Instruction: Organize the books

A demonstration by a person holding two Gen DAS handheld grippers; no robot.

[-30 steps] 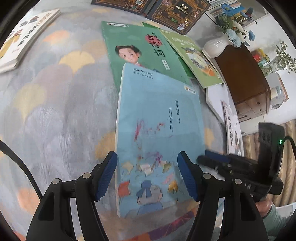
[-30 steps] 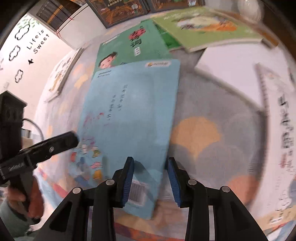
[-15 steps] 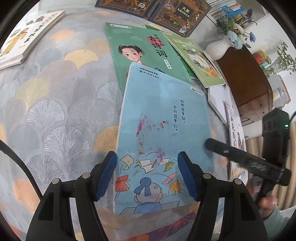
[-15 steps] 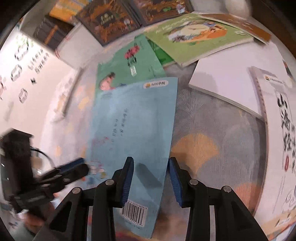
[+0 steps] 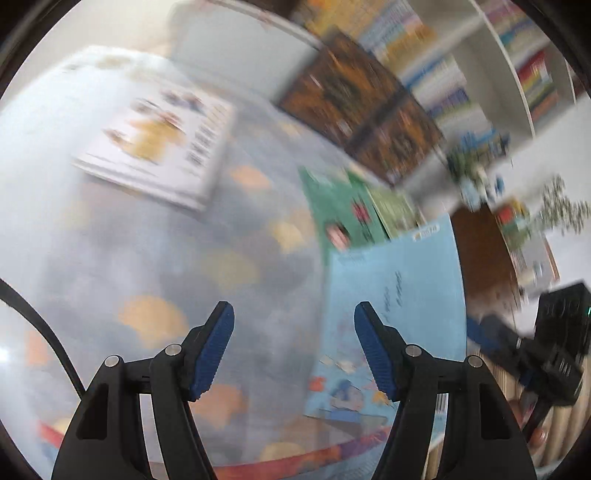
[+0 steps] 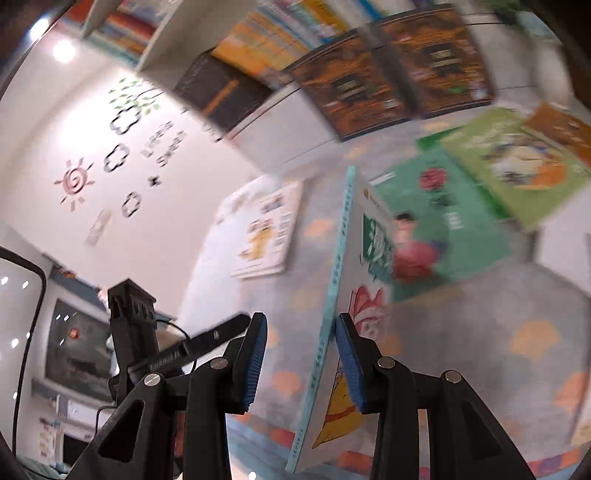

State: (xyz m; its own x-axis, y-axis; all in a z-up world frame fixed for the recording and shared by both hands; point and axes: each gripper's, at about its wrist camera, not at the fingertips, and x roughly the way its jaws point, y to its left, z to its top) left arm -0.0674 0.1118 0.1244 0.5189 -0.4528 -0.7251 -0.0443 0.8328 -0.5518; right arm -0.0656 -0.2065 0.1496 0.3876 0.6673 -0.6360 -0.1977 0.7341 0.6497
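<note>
1. The patterned mat (image 5: 147, 258) with its orange fan shapes is the biggest thing here, and all the loose books lie on it.
2. One bookshelf (image 6: 280, 33) full of upright spines stands at the far edge.
3. Two dark brown books (image 6: 351, 88) lie side by side at the far end of the mat, just in front of the shelf.
4. There are two green books. The darker one (image 6: 450, 221) is in the middle and the lighter one (image 6: 517, 162) overlaps its far right side.
5. One white picture book (image 6: 266, 232) lies alone on the far left, well apart from the rest.
6. One light blue book (image 6: 373, 251) stands on edge, nearest to me, with its spine facing left.
7. My right gripper (image 6: 299, 354) is set narrow around that blue book. The cover lies against the right-hand pad, and I can see a gap to the other pad.
8. My left gripper (image 5: 293, 350) is spread wide over bare mat with nothing between its pads. The blue book is just to its right.
</note>
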